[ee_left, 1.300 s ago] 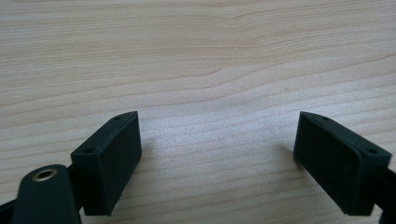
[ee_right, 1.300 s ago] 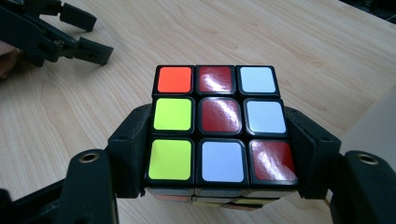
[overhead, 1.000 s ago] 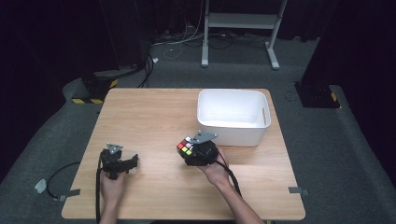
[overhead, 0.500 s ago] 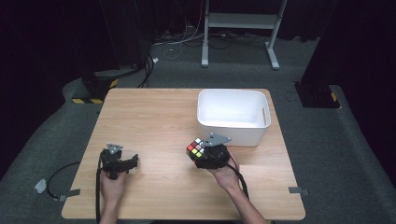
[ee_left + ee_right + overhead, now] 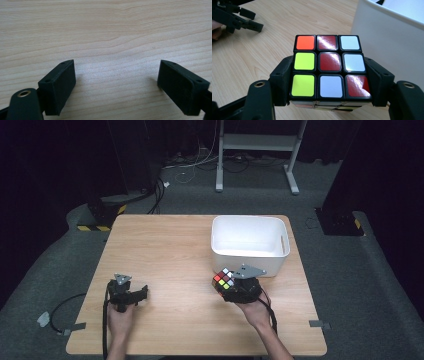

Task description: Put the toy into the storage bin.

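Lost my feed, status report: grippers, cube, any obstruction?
Right gripper shut on puzzle cube, beside white bin. Left gripper open over bare table. Nothing between cube and bin.

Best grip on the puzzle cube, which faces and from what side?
Two opposite flat side faces of the puzzle cube, about mid-height, approaching level from the person's side. The right gripper does exactly this: its fingers sit flush on parallel faces, top face clear, white bin just beyond.
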